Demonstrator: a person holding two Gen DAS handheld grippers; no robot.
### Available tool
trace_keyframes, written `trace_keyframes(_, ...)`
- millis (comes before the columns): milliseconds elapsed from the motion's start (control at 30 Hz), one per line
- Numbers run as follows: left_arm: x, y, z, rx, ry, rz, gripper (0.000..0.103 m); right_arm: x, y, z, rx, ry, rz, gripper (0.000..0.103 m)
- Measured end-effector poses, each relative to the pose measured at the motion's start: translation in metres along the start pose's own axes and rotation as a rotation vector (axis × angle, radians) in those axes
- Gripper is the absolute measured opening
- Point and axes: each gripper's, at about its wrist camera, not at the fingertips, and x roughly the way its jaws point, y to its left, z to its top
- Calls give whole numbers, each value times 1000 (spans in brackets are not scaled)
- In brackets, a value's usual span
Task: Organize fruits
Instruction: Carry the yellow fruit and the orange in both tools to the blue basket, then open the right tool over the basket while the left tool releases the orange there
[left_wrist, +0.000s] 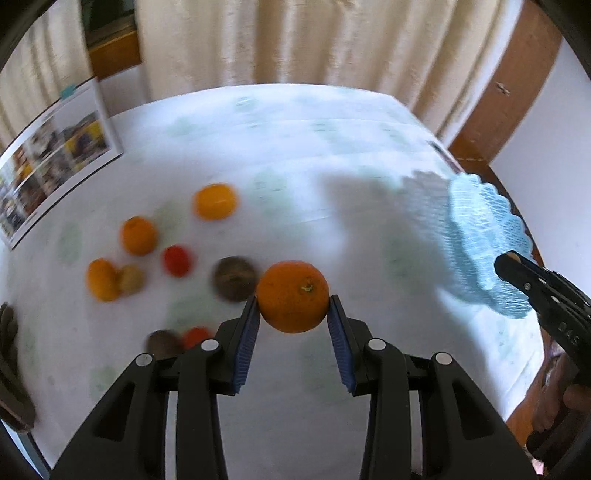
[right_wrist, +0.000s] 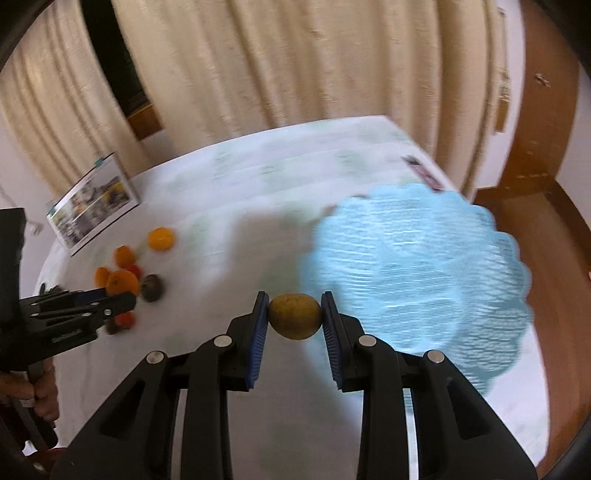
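My left gripper (left_wrist: 293, 301) is shut on an orange (left_wrist: 292, 295) and holds it above the white tablecloth. My right gripper (right_wrist: 294, 306) is shut on a yellow-brown fruit (right_wrist: 294, 315), just left of the light blue mesh basket (right_wrist: 424, 266). The basket also shows at the right in the left wrist view (left_wrist: 480, 240). Several loose fruits lie at the left: oranges (left_wrist: 138, 235), a red fruit (left_wrist: 176, 260) and a brown fruit (left_wrist: 234, 282). The left gripper (right_wrist: 122, 295) shows in the right wrist view with its orange (right_wrist: 122, 281). The right gripper shows at the right edge of the left wrist view, its fingertips (left_wrist: 508, 260) over the basket.
A picture booklet (left_wrist: 55, 155) lies at the table's far left. Cream curtains (right_wrist: 295, 66) hang behind the table. A wooden door frame (right_wrist: 535, 129) and floor are at the right, past the table edge. A dark flat object (right_wrist: 421, 171) lies beyond the basket.
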Motion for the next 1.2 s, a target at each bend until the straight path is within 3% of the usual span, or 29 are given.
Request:
trace_keyframes(233,8,-58,12,65,-6,-35,38,-7,-52,-11,42,13,-38,31)
trace_keyframes(267,9,-64,13,72,-6,-38,38,-7,-54,-12,47,15,-41,35)
trace_keyframes(300,10,-71,14,80,-6,-42,38,-7,-57,-13,52,15,-43,47)
trace_keyframes(367,12,-81,16,90,-7,-49,38,-10,-66,-12,60,-4,-54,61)
trace_keyframes(567,18,-113,22,120,-8,-72,38,-18,-87,-12,75,-29,-88,62)
trace_keyframes(800,26,-146,29,155,-5,-109,38,-31,-105,-15,89,-68,-141,80)
trace_keyframes(1067,30,-187,34,220,-8,-169,39,-45,-118,-16,118,-111,-208,85)
trace_keyframes(1133,30,-192,34,226,-12,-181,48,-46,-121,-17,127,-118,-224,91)
trace_keyframes(1167,29,-194,35,224,-17,-178,67,-48,-121,-18,132,-131,-234,96)
trace_keyframes(1200,27,-193,35,217,-31,-169,77,-49,-122,-19,135,-148,-245,97)
